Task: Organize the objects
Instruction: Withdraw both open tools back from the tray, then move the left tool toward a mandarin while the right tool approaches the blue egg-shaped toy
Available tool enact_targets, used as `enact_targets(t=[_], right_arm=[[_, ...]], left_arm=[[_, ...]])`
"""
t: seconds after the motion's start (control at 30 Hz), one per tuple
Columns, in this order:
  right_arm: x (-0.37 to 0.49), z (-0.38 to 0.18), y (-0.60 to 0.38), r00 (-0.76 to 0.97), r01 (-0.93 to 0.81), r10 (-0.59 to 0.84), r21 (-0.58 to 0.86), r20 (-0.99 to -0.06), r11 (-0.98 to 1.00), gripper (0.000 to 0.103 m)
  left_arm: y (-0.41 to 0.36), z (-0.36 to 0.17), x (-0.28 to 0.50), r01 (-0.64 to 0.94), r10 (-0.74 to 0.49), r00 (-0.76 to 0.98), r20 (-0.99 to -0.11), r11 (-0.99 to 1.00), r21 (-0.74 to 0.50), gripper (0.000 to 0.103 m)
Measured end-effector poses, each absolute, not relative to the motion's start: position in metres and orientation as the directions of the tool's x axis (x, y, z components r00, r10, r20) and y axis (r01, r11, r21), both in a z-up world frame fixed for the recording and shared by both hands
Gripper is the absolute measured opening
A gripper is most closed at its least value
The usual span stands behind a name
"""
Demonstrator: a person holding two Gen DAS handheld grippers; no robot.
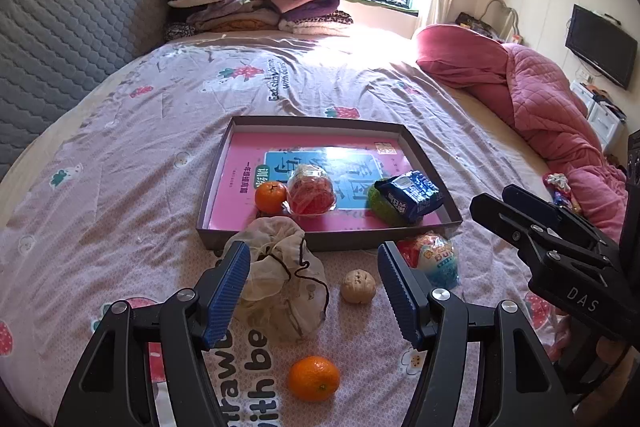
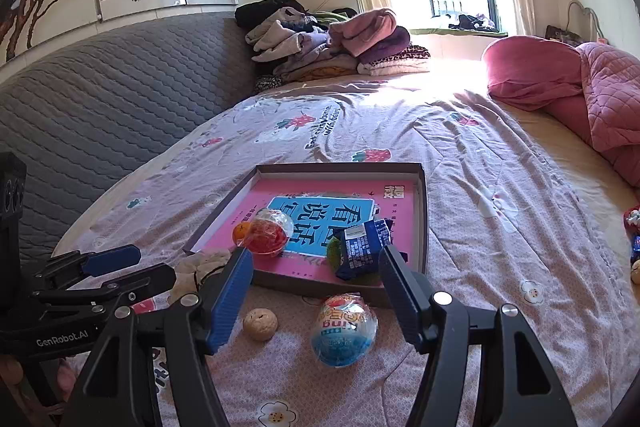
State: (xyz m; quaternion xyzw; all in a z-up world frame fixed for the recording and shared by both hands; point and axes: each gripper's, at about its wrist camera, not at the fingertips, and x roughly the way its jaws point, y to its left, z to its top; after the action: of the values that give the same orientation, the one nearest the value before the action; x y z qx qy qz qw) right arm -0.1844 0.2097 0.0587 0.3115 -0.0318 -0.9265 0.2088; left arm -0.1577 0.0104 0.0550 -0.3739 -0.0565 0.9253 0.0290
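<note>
On a sunlit bed [image 1: 132,155] a shallow box [image 1: 432,163] holds snacks, while the left gripper [image 1: 314,291] and right gripper [image 2: 316,291] hover nearby, jaws spread, gripping nothing.

Left gripper [image 1: 314,291]: black frame, blue ribbed pads, jaws wide apart, nothing between the pads, pointing forward and downward. Right gripper [image 2: 316,301]: same build, jaws wide apart, pads clear of everything, angled downward just beside the left.
</note>
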Motion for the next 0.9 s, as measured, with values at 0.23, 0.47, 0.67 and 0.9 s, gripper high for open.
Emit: enact_targets(t=[0.23,0.47,0.67,0.9], right_arm=[[-0.179,0.058,0.211,-0.719,0.369,-0.402,0.18,-0.567,-0.912,0.065],[-0.171,0.047,0.211,-0.71,0.368,-0.391,0.166,-0.586,-0.915,0.065],[-0.164,0.039,0.21,-0.708,0.368,-0.378,0.144,-0.597,-0.918,0.065],[-0.16,0.036,0.215,-0.715,0.362,-0.37,0.138,-0.593,-0.922,0.065]], left_arm=[[0.012,0.051,-0.152,-0.007,0.092,-0.711,-0.697,-0.992,-0.123,0.068],[0.012,0.041,-0.142,-0.002,0.087,-0.699,-0.71,-0.993,-0.119,0.068],[0.016,0.03,-0.133,-0.003,0.08,-0.691,-0.718,-0.994,-0.108,0.068],[0.017,0.021,-0.123,0.001,0.078,-0.691,-0.718,-0.994,-0.11,0.068]])
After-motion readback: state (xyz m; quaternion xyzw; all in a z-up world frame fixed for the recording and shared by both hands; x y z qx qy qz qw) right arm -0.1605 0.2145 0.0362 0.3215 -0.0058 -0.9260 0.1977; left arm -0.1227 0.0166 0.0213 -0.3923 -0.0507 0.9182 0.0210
